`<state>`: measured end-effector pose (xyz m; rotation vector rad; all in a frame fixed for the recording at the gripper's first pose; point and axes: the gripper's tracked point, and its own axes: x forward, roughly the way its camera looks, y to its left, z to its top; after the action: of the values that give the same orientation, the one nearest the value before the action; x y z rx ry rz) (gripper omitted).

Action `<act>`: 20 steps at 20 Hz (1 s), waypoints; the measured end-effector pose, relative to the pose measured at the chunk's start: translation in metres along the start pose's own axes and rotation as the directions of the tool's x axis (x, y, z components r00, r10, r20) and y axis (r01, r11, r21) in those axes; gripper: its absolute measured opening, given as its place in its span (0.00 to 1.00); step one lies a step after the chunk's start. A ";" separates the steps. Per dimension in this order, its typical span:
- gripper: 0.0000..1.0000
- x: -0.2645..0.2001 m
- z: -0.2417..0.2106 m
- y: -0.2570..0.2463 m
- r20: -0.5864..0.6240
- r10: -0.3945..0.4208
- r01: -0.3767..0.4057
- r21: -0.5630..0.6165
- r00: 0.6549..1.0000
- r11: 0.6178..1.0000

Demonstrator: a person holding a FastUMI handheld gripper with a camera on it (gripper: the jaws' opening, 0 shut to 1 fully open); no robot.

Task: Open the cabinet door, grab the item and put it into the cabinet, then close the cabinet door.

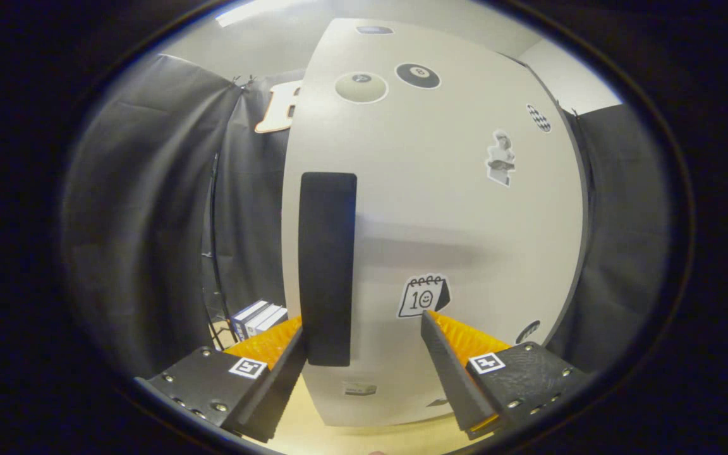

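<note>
- White flat-fronted cabinet door [465, 208] with stickers stands close ahead, appears closed — no gap or interior visible. Its tall black vertical handle bar [327, 268] sits near the door's left edge.
- Claw [364, 341] fingers are spread apart, clamped on nothing. The lower end of the handle bar lies between them, close against the left finger [275, 379]; the right finger [452, 373] is well off to the side, over the calendar sticker [424, 295].
- Task's item: cannot be identified here. A small stack of blue-and-white boxes [258, 318] sits beyond the left finger, by the black cloth wall [149, 221]; whether that is the item, I cannot tell. It could equally be inside already.
- The scene fits both a door about to be pulled open and one just pushed shut — not resolvable from this.
- Risks if the handle is gripped from here:
  - off-centre closure — the left finger meets the bar first and nudges the door or twists the claw;
  - a grip at the bar's very end may slip off downward;
  - pulling straight, not along the hinge arc, may pry the fingers off.
- Pale wooden bench [313, 430] lies just under the door's lower edge; a low claw may scrape it.
</note>
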<state>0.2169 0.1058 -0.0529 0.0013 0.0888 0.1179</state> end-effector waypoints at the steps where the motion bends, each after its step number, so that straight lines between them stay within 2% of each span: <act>1: 1.00 0.004 0.000 0.000 0.004 -0.009 0.009 -0.005 1.000 1.000; 5: 1.00 0.026 -0.003 -0.004 0.002 -0.039 0.039 0.009 0.999 0.999; 14: 1.00 0.036 -0.002 -0.005 0.040 -0.093 0.093 0.014 0.995 0.996; 17: 1.00 0.025 0.005 -0.006 0.037 -0.089 0.087 0.051 0.995 0.995; 20: 1.00 -0.008 0.019 -0.008 0.081 -0.083 0.080 0.048 0.993 0.996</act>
<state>0.2119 0.0971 -0.0332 0.0473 0.0082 0.0340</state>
